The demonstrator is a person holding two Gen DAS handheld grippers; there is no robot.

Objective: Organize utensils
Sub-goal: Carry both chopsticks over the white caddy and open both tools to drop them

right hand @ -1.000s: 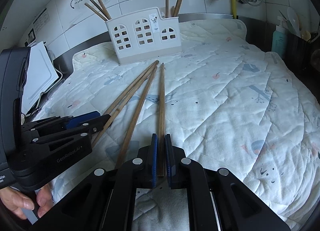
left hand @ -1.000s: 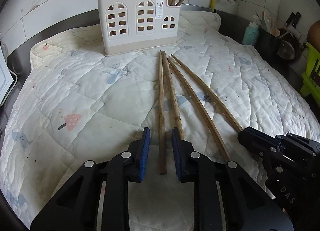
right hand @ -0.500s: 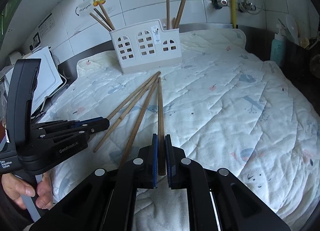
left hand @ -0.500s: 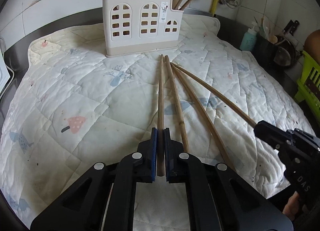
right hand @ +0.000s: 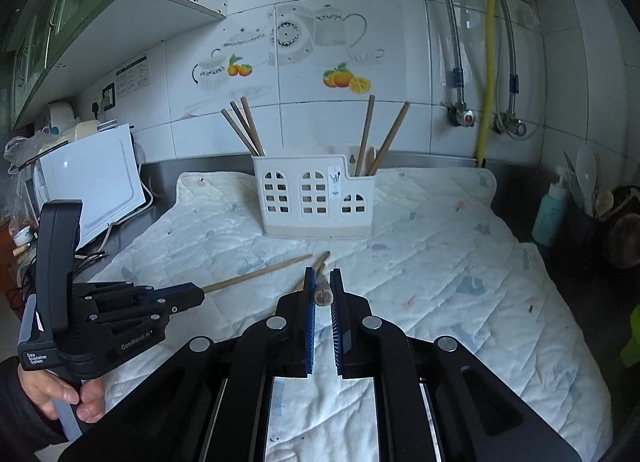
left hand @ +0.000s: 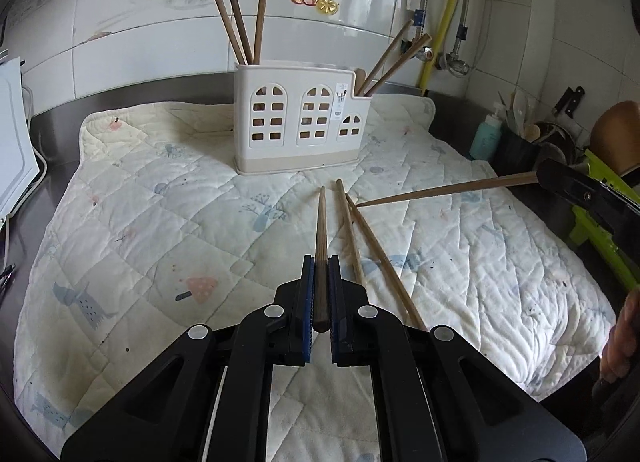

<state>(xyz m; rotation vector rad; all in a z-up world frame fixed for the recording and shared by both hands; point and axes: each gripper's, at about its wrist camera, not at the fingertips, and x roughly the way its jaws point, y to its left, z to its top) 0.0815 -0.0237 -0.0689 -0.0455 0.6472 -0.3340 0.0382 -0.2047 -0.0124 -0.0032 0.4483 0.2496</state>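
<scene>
Both grippers have lifted, each with jaws clamped on one chopstick: left gripper [left hand: 320, 294] on a dark one [left hand: 320, 229], right gripper [right hand: 322, 294] on a pale one [left hand: 448, 191]. Two more [left hand: 360, 238] lie on the quilt [left hand: 160, 221]. Held by their ends, the long sticks may pivot and miss the holder [left hand: 300, 121] at twelve o'clock.

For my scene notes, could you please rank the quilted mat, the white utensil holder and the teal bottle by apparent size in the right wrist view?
1. Quilted mat
2. White utensil holder
3. Teal bottle
</scene>
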